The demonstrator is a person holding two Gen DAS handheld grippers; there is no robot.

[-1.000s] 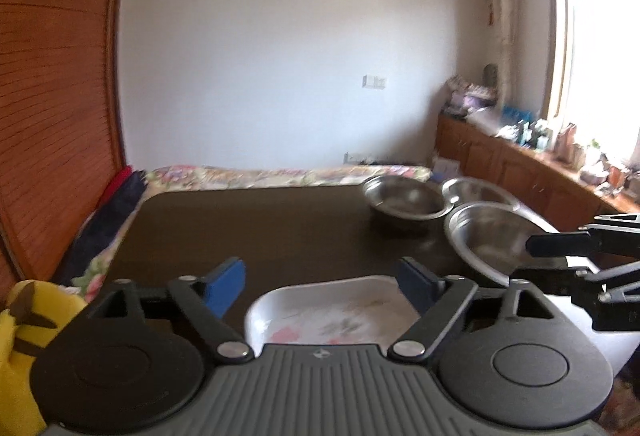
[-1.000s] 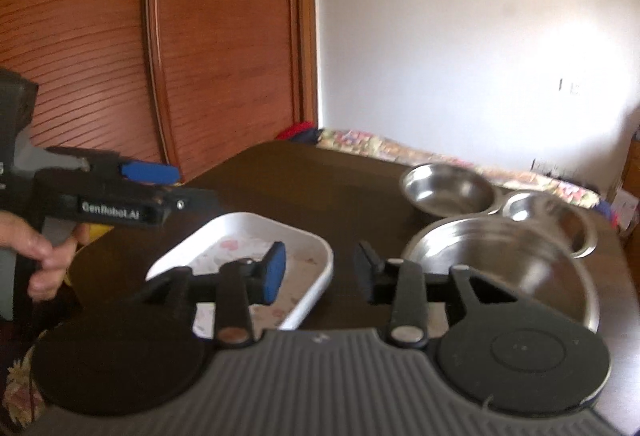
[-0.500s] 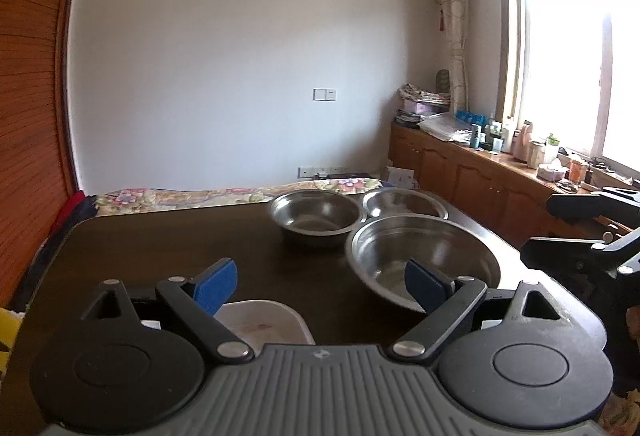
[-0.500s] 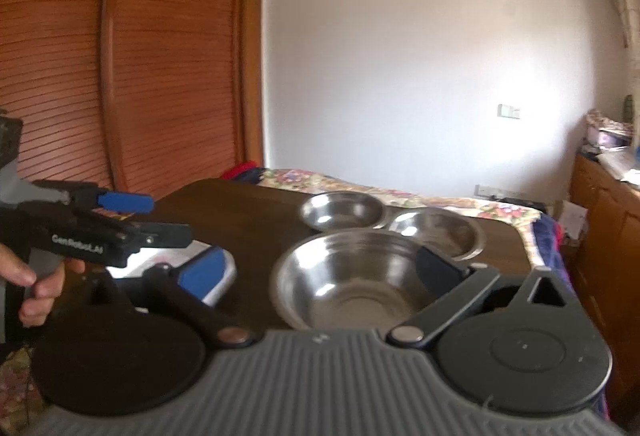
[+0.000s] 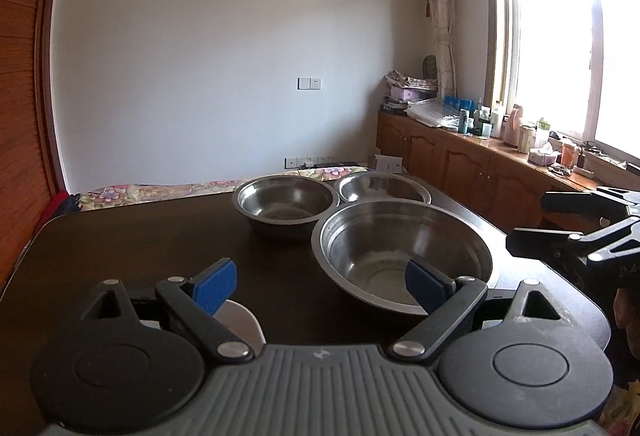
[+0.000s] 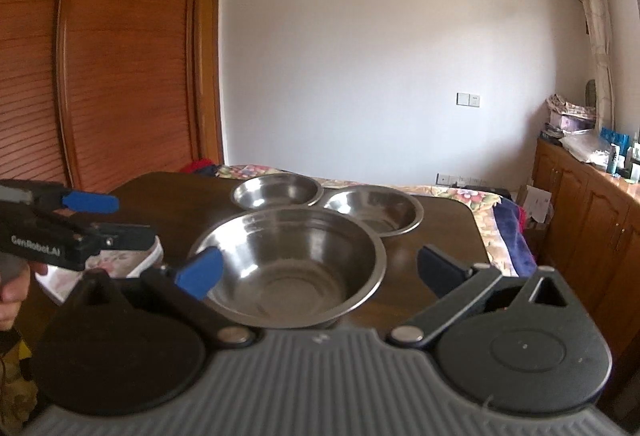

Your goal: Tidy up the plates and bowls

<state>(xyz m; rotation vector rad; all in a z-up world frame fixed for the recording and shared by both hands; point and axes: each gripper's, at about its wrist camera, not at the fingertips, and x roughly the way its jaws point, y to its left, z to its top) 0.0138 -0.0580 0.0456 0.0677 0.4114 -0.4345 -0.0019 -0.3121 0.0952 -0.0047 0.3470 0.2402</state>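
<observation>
The right hand-held gripper (image 6: 318, 270) has its jaws spread wide, having just swung open, with nothing pinched; the near rim of the large steel bowl (image 6: 288, 264) sits right ahead, between its blue pads. The left hand-held gripper (image 5: 320, 284) is likewise wide apart and empty, the same bowl just ahead and to its right, and the white floral plate (image 5: 240, 320) low beside its left finger.

That bowl looks thin, stiff and light, but polished and slick, so the flared rim is probably the only sound hold: one pad inside, one outside, since a hold on the curved wall would likely slide. Behind it, touching or nearly so, stand the two smaller steel bowls, the left one (image 6: 276, 190) and the right one (image 6: 374, 208), on the dark worktop (image 6: 432, 232). They should nest into the big one easily, though metal on metal may skate. The plate is likely brittle and best taken by its raised edge.
</observation>
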